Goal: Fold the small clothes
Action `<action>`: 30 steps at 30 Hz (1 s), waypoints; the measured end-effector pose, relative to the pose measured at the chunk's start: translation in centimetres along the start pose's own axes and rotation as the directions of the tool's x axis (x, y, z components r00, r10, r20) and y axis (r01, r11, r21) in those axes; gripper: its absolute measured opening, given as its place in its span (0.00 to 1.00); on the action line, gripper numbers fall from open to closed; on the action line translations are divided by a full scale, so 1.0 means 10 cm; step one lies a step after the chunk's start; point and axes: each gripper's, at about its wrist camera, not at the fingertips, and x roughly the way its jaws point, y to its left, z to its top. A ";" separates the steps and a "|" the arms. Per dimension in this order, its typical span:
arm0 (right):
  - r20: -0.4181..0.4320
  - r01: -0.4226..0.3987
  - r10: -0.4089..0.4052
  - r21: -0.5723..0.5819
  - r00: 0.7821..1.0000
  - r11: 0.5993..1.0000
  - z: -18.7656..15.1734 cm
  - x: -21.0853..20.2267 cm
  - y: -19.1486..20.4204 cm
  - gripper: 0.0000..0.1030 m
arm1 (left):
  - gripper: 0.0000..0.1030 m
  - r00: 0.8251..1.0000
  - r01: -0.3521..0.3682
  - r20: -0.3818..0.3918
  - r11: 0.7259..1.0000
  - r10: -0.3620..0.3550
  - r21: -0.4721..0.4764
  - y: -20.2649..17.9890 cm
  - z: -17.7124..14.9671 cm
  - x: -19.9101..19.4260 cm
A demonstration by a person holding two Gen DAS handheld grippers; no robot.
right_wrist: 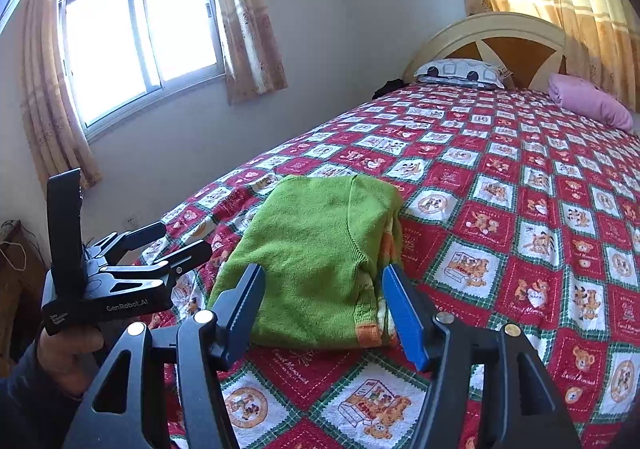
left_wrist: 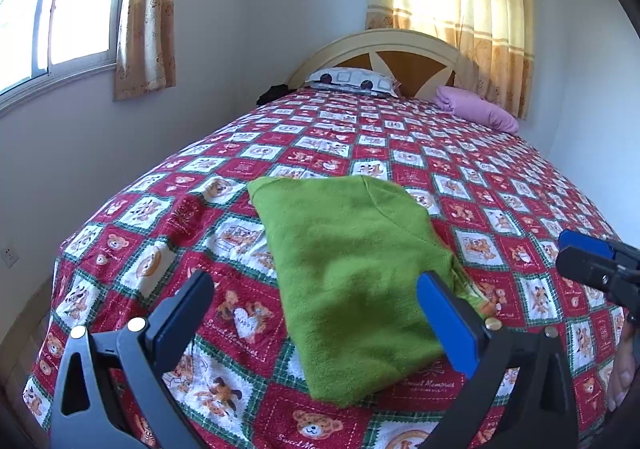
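Both grippers hang open and empty above the bed — the left gripper [left_wrist: 316, 305] with fingers wide apart, the right gripper [right_wrist: 324, 303] likewise. Just beyond their tips, the folded green sweater [left_wrist: 352, 269] lies flat on the red teddy-bear bedspread [left_wrist: 500, 185] — pillows [left_wrist: 352, 80] against the headboard.

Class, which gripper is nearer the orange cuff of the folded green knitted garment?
Right. The right gripper hovers open near the orange cuff; the left gripper hovers open toward the garment's opposite side.

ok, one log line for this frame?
green sweater: folded on bed | left gripper: open, empty | right gripper: open, empty
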 end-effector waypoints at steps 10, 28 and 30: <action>0.012 -0.002 0.002 0.006 1.000 1.000 -0.07 -0.08 0.01 0.61 | 1.00 1.000 0.006 -0.004 1.000 -0.006 0.010 -0.06 -0.01 -0.02; 0.020 -0.014 0.014 0.010 1.000 1.000 -0.09 -0.11 0.07 0.61 | 1.00 1.000 0.005 -0.003 1.000 -0.005 0.007 -0.05 -0.01 -0.02; 0.020 -0.014 0.014 0.010 1.000 1.000 -0.09 -0.11 0.07 0.61 | 1.00 1.000 0.005 -0.004 1.000 -0.005 0.006 -0.06 -0.02 -0.02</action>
